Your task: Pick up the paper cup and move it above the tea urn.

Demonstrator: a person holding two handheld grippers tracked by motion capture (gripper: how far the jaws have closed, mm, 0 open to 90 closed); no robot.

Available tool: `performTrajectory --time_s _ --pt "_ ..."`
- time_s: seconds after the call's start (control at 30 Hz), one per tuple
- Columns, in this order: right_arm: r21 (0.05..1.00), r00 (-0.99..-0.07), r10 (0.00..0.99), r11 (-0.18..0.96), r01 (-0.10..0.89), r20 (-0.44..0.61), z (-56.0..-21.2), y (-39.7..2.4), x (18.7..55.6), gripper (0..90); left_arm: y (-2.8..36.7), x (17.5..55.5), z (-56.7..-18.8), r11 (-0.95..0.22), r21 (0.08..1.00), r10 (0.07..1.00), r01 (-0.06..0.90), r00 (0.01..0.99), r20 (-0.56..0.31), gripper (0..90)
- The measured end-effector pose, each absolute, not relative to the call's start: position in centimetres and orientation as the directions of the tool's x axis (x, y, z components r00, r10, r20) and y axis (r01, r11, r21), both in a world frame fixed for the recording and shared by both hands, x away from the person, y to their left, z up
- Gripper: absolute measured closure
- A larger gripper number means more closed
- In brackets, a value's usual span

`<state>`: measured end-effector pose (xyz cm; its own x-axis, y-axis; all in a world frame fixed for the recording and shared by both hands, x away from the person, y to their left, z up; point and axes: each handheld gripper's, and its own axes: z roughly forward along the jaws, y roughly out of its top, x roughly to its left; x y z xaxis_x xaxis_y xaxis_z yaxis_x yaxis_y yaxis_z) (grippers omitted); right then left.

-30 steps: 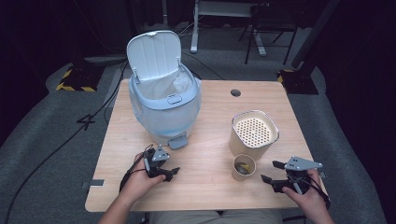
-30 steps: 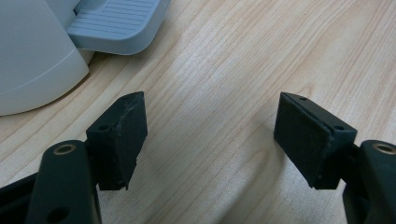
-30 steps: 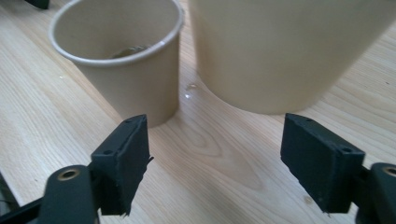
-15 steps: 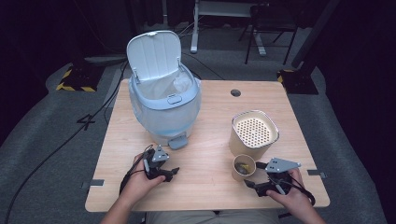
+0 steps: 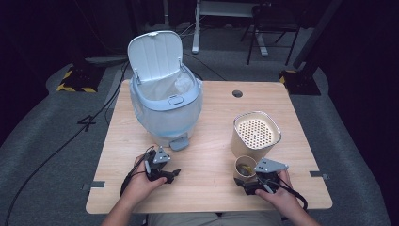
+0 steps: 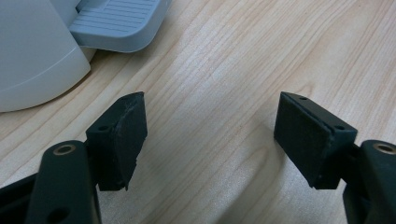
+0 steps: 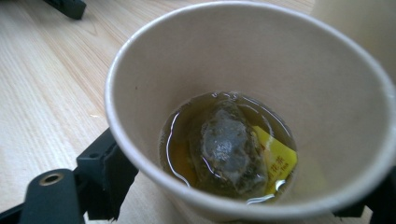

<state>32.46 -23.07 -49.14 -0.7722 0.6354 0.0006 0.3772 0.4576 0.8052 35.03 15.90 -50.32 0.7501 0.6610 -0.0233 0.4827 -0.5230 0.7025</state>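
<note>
At the near right of the pale wooden tabletop (image 5: 211, 122), the right claw (image 5: 248, 184) has slid in from the tabletop's right edge over the last sec and now sits tight against the small brown paper cup (image 5: 245, 166). Its jaws have just been opening wider, then held. In the right gripper view the cup (image 7: 247, 112) fills the gap between them: one black pad sits just beside the wall low on the left, the other edge pokes out at bottom right. Can't tell if the pads touch the wall; no dent or squeeze visible, so I read it as spread around the cup, not clamped yet.

Cup contents: a shallow pool of amber tea w/ a soaked grey tea bag (image 7: 229, 149) and its yellow tag (image 7: 278, 158) lying in it. Cup stands upright, just in front of the tall beige canister with a perforated top (image 5: 255, 134), close to touching.

Left claw (image 5: 170, 175) is parked near the tabletop's front left, unmoved, jaws wide apart, nothing between them, only bare wood in the left gripper view. Grey foot pedal (image 6: 119, 23) of the pale blue pedal bin (image 5: 164, 113) is just ahead of it; bin's white lid (image 5: 155, 54) stands open, liner inside.

Implication: approach is done, right side is pre-grasp. Likely next is close on the cup, lift, carry to the open bin. Risks: thin wall crushes, liquid slops if tilted.
</note>
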Motion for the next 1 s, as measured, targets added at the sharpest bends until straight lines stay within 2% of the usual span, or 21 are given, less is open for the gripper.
performTrajectory --time_s 0.07,0.13,0.27,0.5,0.8,1.0 --pt "0.809 -0.766 0.642 0.458 0.368 -0.014 -49.2 -22.9 32.5 20.2 15.9 35.0 -50.3 -0.523 0.702 0.661 0.483 0.750 -0.023 26.3" --pt "0.823 -0.755 0.656 0.429 0.372 -0.001 -49.2 -22.9 32.6 26.5 15.9 35.0 -50.3 -0.523 0.702 0.661 0.483 0.750 -0.024 26.3" --pt "0.832 -0.751 0.660 0.416 0.367 0.002 -49.4 -23.1 32.5 28.5 15.9 35.0 -50.3 -0.523 0.702 0.661 0.483 0.750 -0.023 26.3" --pt "0.833 -0.782 0.623 0.439 0.336 -0.012 -48.9 -23.0 32.1 30.2 15.9 35.0 -50.3 -0.523 0.702 0.661 0.483 0.750 -0.023 26.3" --pt "0.840 -0.827 0.561 0.466 0.277 -0.039 -46.5 -23.2 31.3 31.1 15.9 35.0 -50.3 -0.523 0.702 0.661 0.483 0.750 -0.024 26.3" --pt "0.840 -0.847 0.531 0.469 0.272 -0.023 -45.1 -23.3 31.0 31.3 15.9 35.0 -50.3 -0.523 0.702 0.661 0.483 0.750 -0.024 26.3"
